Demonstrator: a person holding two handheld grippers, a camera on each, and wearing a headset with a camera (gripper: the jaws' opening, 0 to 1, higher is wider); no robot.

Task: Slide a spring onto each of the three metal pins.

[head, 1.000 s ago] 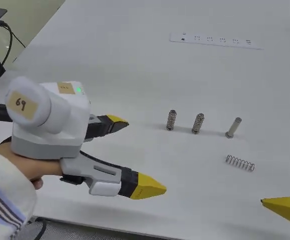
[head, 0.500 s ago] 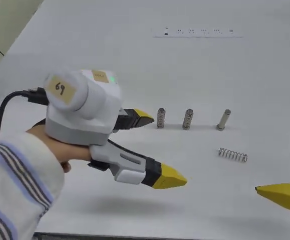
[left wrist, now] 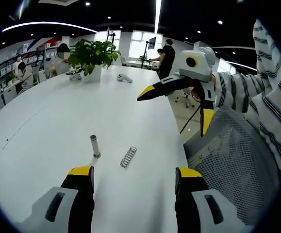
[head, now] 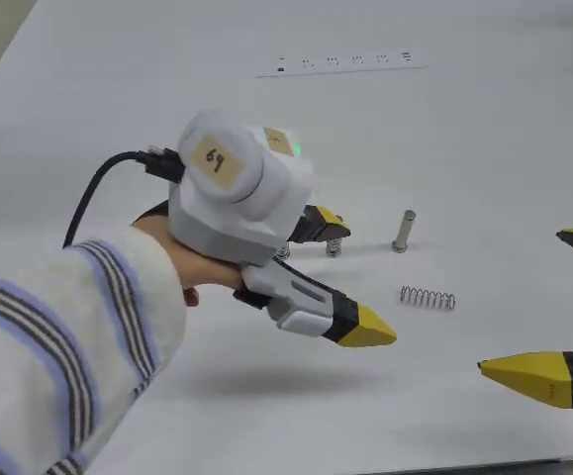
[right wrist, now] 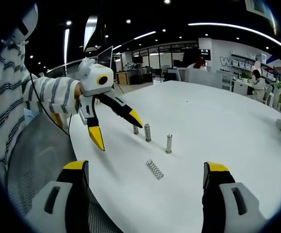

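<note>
While neither tool held anything, the white-bodied, yellow-tipped left gripper (head: pixel 357 280) hovered over the white tabletop (head: pixel 464 129) with its jaws spread wide. The yellow-tipped right gripper (head: pixel 530 302) gaped just as empty at the right edge of the head view. Between the two, nearer the right gripper, the loose coiled steel spring (head: pixel 428 297) lay flat on its side. Just beyond it stood the bare upright grey metal pin (head: pixel 403 230), apart from the spring and touched by neither tool. Leftward along the row stood a first spring-sleeved pin (right wrist: pixel 147 132) and a second spring-sleeved pin (right wrist: pixel 136 129), close by the left gripper's upper jaw tip, which partly covered them in the head view. Judged from that, two pins of three were done and the step in hand was fetching the last spring. The next move would call for one gripper to come down on the lying spring and pinch it lightly across its coils, so that it neither squashed nor flicked away. It would then have to tip the spring upright, line its bore over the bare pin and let it slide down.
</note>
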